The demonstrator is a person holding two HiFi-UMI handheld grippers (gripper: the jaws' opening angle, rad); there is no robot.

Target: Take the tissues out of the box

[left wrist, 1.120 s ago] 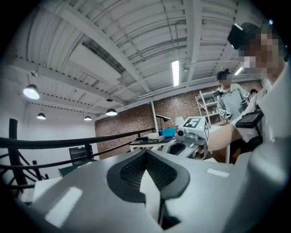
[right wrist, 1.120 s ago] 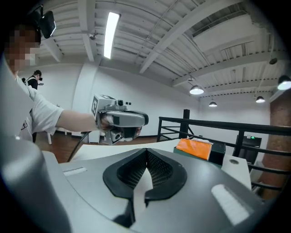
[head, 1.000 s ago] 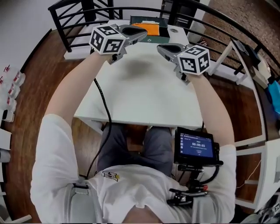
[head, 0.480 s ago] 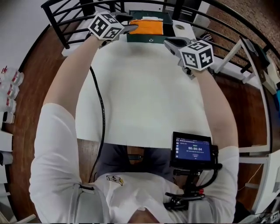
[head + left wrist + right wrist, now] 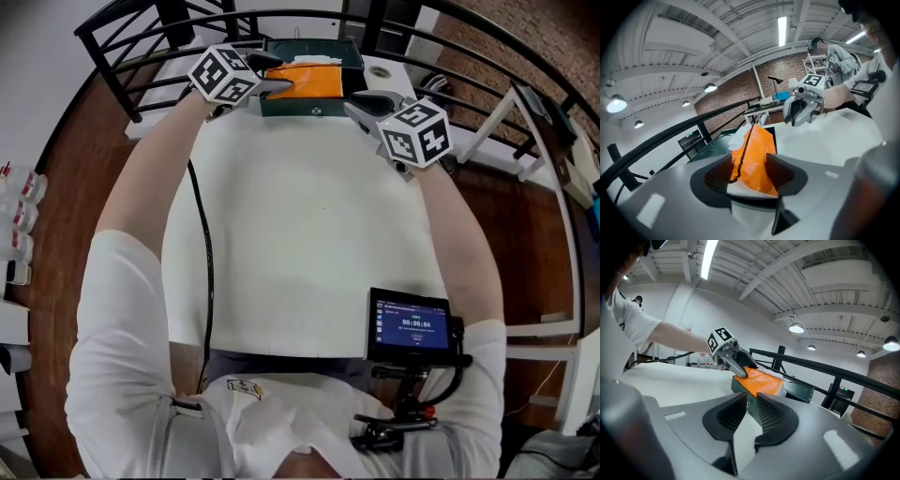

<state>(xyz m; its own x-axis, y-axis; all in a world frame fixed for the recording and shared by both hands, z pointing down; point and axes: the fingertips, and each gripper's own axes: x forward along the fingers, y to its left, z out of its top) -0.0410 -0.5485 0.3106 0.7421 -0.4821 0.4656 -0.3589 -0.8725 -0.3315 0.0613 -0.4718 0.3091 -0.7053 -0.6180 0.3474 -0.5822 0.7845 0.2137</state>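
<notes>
While the orange pack [image 5: 314, 80] sits in the dark green box [image 5: 309, 105] at the far edge of the worktop [image 5: 300, 234], as the head view has it, nothing looks taken out yet and the whole removal is left to do; there the left gripper [image 5: 281, 75] reaches over the box's left end and the right gripper [image 5: 356, 100] lies just beside its right end, though from above the width of either pair of jaws is hard to read. The left gripper view supplies that: its jaws have just been opening and stand wide apart, with the orange pack framed between them and the pads not pressing on it, and a white tissue [image 5: 737, 139] pokes up at the pack's far end. The right gripper view shows its own jaws, also just opening, parted by a narrow gap with nothing in it and aimed at the box's near corner, and from the side it shows the left gripper's tip down at the pack's top, touching or nearly so
</notes>
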